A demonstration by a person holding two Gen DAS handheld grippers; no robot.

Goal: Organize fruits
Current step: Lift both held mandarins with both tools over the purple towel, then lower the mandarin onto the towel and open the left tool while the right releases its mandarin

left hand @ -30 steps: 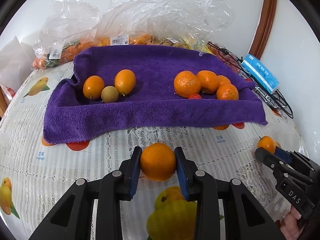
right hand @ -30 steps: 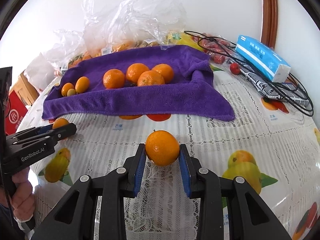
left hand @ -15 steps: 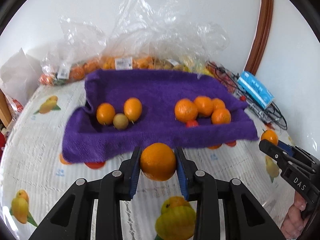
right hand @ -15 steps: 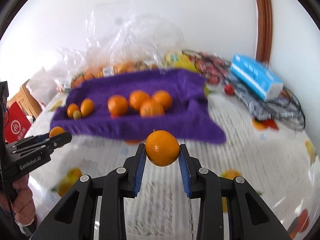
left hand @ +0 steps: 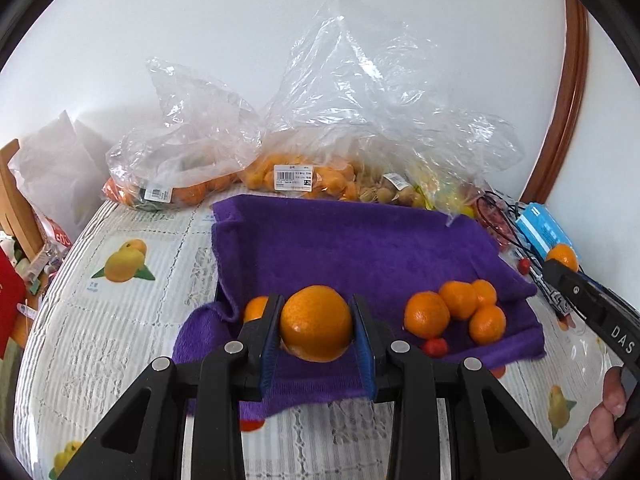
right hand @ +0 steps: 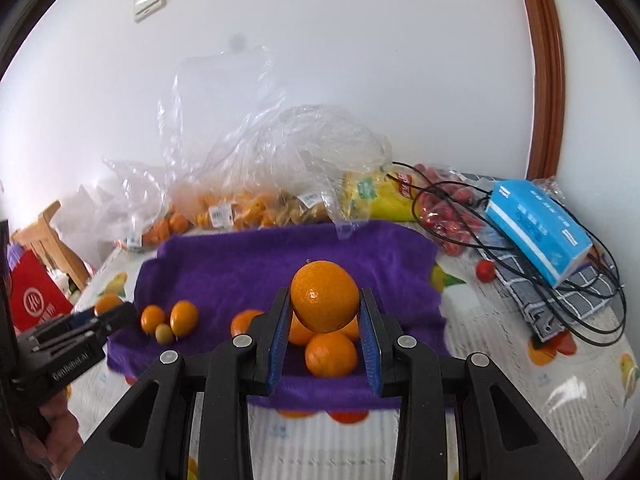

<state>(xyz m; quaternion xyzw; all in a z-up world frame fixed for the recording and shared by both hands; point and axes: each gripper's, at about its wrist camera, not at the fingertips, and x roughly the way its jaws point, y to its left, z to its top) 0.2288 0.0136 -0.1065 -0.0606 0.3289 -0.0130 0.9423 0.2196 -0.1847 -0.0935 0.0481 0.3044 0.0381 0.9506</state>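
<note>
Orange [left hand: 315,323] clamped in left gripper [left hand: 316,330] above purple towel [left hand: 360,248]

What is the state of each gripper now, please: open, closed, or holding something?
Left gripper: closed on an orange, held above the purple towel.
Right gripper: closed on another orange.

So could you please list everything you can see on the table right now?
Held oranges: two, orange, one in each tongs.
Towel: one, purple, table centre.
Mandarins: four, orange, towel's right part.
Kumquats: two, orange, towel's left part, small greenish fruit beside.
Cherry tomato: one, red, by the mandarins.
Plastic bags: several, clear, behind the towel.
Tissue pack: one, blue, far right.
Cables: black, far right.
Left tongs, right tongs: black, blue pads, each gripping an orange.
</note>
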